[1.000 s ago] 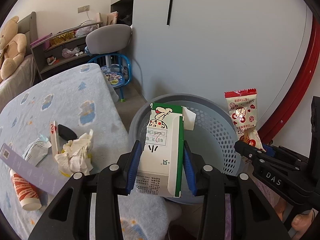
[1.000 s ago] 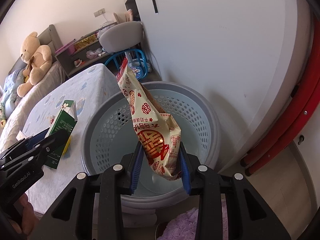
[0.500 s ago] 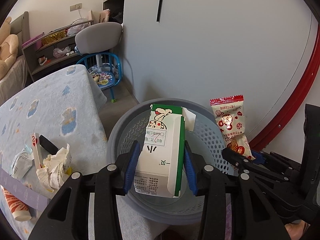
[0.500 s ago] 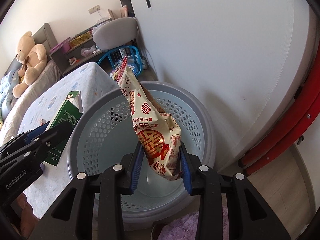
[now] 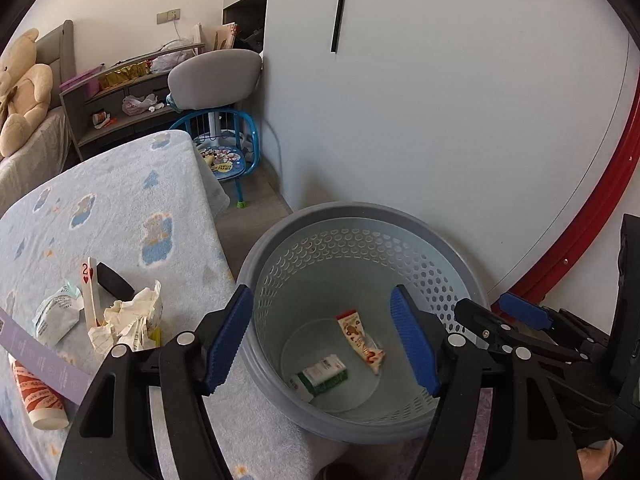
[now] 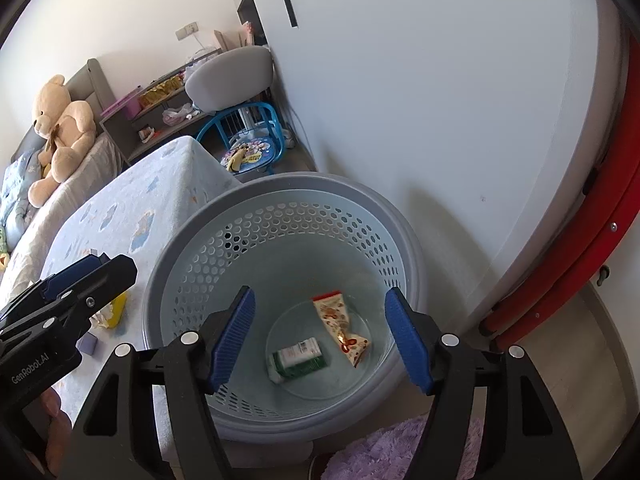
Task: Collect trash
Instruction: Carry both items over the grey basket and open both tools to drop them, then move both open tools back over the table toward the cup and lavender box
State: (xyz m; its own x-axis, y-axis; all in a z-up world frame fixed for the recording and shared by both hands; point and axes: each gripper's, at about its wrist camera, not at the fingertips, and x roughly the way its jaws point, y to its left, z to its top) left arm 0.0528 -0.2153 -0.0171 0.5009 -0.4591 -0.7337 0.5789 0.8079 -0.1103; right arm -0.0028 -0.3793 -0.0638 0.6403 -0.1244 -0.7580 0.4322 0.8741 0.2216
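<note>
A grey perforated basket (image 5: 280, 240) (image 6: 192, 240) stands on the floor beside the bed. A green-and-white milk carton (image 5: 325, 374) (image 6: 299, 359) and a red-and-cream snack wrapper (image 5: 360, 340) (image 6: 340, 326) lie on its bottom. My left gripper (image 5: 322, 340) is open and empty above the basket's near rim. My right gripper (image 6: 320, 338) is open and empty above the basket too. On the bed lie crumpled paper (image 5: 128, 320), a white wrapper (image 5: 54, 312), a playing card (image 5: 89, 292), a purple strip (image 5: 40, 356) and a red-striped paper cup (image 5: 36, 396).
The bed with a blue patterned cover (image 5: 120, 208) borders the basket on the left. A grey wall (image 5: 440, 120) and red curved frame (image 5: 580, 240) stand behind. A blue child's chair (image 5: 224, 148), a shelf and a teddy bear (image 6: 60, 128) are farther back. A purple rug (image 6: 392, 452) lies below.
Both grippers opened. The milk carton dropped from my left gripper and the snack wrapper from my right; both now lie in the basket.
</note>
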